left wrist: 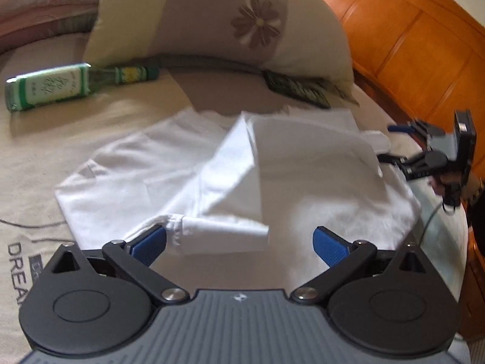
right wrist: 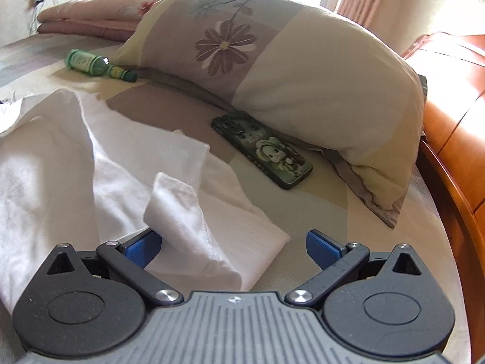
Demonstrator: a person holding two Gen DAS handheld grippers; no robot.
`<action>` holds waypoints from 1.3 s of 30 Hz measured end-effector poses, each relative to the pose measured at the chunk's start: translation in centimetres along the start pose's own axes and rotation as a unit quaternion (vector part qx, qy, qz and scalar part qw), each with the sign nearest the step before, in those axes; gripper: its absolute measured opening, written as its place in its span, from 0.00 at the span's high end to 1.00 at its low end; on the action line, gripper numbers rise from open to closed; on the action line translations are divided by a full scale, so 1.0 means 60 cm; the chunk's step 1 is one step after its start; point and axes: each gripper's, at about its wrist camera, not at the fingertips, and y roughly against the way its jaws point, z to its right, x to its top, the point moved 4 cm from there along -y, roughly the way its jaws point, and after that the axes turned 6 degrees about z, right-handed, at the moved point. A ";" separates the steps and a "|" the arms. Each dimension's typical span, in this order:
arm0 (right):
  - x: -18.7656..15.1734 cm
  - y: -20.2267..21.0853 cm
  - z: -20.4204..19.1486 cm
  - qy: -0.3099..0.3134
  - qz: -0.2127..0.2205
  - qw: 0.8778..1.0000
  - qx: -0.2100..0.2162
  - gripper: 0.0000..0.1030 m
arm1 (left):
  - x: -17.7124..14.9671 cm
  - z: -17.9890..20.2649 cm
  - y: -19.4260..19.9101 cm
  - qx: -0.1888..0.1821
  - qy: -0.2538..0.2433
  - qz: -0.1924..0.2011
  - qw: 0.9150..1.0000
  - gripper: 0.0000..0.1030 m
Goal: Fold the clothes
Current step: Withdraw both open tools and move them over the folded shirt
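A white shirt (left wrist: 212, 176) lies partly folded on the bed, one flap doubled over its middle. My left gripper (left wrist: 239, 242) is open at the shirt's near edge, with a hemmed sleeve lying between its blue pads (left wrist: 150, 244), not clamped. In the right wrist view the same white shirt (right wrist: 91, 166) spreads to the left, and a folded sleeve end (right wrist: 182, 212) rests between the open fingers of my right gripper (right wrist: 233, 247). The right gripper (left wrist: 424, 157) also shows at the shirt's far right side in the left wrist view, held by a hand.
A big flowered pillow (right wrist: 288, 69) lies behind the shirt. A green bottle (left wrist: 60, 86) lies on its side at the left, and a phone in a dark green case (right wrist: 263, 148) sits by the pillow. A wooden headboard (left wrist: 424, 45) runs along the right. Folded pink bedding (right wrist: 100, 15) is at the back.
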 end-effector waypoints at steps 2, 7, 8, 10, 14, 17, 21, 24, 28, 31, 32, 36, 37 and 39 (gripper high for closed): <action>0.005 -0.006 0.019 -0.032 0.009 0.999 -0.021 0.00 | 0.019 -0.022 -0.004 0.035 0.015 0.027 0.999 0.01; 0.011 -0.002 0.021 -0.068 0.023 0.997 -0.003 0.00 | 0.047 -0.043 0.020 0.077 0.029 0.076 0.994 0.01; 0.012 0.000 0.018 -0.073 0.025 0.997 0.009 0.00 | 0.050 -0.043 0.028 0.075 0.033 0.085 0.993 0.01; 0.014 0.004 0.012 -0.082 0.029 0.996 0.031 0.00 | 0.047 -0.032 0.038 0.065 0.026 0.091 0.993 0.01; 0.018 0.012 -0.001 -0.100 0.037 0.991 0.076 0.00 | 0.025 0.000 0.025 0.036 -0.005 0.065 0.997 0.01; 0.021 0.018 -0.010 -0.113 0.042 0.987 0.109 0.00 | 0.006 0.017 -0.004 0.030 -0.031 0.044 0.998 0.01; -0.002 -0.028 -0.046 -0.084 0.012 0.988 0.131 0.00 | -0.012 0.016 -0.043 0.042 -0.046 0.039 0.997 0.01; -0.029 -0.063 -0.035 -0.090 -0.006 0.990 0.112 0.00 | -0.026 -0.005 -0.060 0.077 -0.050 0.034 0.995 0.01; -0.041 -0.050 0.007 -0.160 0.005 0.980 0.114 0.00 | -0.043 -0.025 -0.030 0.105 -0.034 0.026 0.994 0.01; -0.033 -0.014 0.002 -0.155 0.004 0.983 0.099 0.00 | -0.052 -0.015 0.008 0.097 -0.032 0.038 0.994 0.01; -0.030 0.002 -0.005 -0.156 0.011 0.981 0.112 0.00 | -0.058 0.000 0.020 0.084 -0.045 0.044 0.994 0.01; -0.037 0.059 -0.054 -0.155 0.034 0.973 0.167 0.00 | -0.101 0.058 0.045 0.044 -0.102 0.032 0.993 0.01; -0.050 0.068 -0.062 -0.155 0.031 0.973 0.167 0.00 | -0.118 0.061 0.043 0.048 -0.103 0.017 0.993 0.01; -0.085 0.082 -0.073 -0.161 0.014 0.974 0.156 0.00 | -0.162 0.054 0.047 0.072 -0.079 -0.009 0.994 0.01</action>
